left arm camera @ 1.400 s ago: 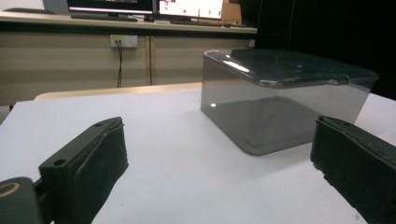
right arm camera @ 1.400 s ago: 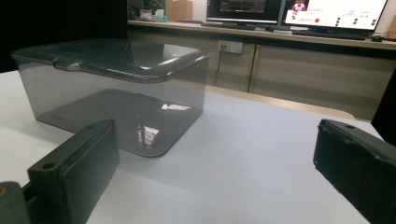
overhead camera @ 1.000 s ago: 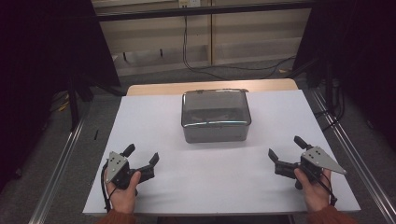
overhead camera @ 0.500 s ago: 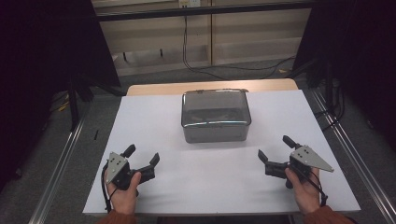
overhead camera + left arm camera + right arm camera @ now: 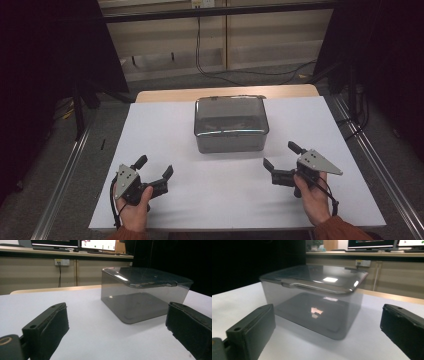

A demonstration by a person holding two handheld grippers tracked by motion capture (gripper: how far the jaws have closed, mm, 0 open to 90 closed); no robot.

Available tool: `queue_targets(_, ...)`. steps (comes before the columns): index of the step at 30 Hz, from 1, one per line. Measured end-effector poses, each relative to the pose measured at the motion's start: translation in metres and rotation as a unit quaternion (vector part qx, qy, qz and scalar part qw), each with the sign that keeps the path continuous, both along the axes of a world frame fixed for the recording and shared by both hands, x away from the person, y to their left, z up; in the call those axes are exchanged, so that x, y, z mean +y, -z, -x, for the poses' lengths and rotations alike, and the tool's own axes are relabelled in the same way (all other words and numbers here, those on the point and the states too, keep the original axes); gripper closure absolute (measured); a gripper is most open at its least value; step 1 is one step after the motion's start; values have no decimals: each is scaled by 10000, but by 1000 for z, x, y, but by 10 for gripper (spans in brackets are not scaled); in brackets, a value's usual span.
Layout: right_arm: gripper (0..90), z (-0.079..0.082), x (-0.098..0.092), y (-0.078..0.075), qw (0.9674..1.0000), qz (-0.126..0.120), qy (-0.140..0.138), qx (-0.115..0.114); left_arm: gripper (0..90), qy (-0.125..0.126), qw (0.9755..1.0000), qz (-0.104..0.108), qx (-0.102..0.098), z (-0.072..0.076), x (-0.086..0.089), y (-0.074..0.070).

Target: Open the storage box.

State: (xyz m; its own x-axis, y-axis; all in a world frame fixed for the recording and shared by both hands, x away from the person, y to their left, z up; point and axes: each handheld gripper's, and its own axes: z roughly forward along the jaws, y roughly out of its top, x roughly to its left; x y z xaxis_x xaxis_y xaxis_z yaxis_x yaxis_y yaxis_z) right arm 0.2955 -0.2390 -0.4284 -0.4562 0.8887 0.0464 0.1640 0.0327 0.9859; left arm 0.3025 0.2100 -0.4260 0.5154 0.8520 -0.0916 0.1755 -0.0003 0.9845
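Claws first: your left claw (image 5: 154,170) sits low over the near left of the white tabletop (image 5: 165,125) with its jaws spread wide and nothing between them, and your right claw (image 5: 280,157) on the near right is just as wide and just as empty. Both point inward at the smoky grey translucent plastic box (image 5: 229,131), which stands square on the tabletop's middle, well apart from either claw. Its flat lid (image 5: 317,277) sits seated on the rim, closed. By my reading nothing is done yet: the box is untouched, and you have the whole approach and grasp ahead.
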Motion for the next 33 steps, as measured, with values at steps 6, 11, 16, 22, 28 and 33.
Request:
queue_targets(6,0,-9,14,-5,9998,-8,-205,3,43,2,10000,-60,31,-1,1,1)
queue_targets(11,0,-13,21,-12,9997,19,-247,-45,43,-17,10000,15,67,-2,0,2)
queue_targets(16,0,-19,31,-17,9991,155,-373,-98,43,-19,10000,-13,69,-2,0,2)
queue_targets(22,0,-26,38,-25,9980,332,-486,-247,42,-69,9999,-13,146,-3,1,3)
queue_targets(28,3,-30,48,-26,9957,622,-635,-277,42,-69,9999,-61,85,-2,0,2)
queue_targets(33,10,-34,56,-26,9899,1120,-725,-474,43,-43,9999,-109,101,-3,-1,2)
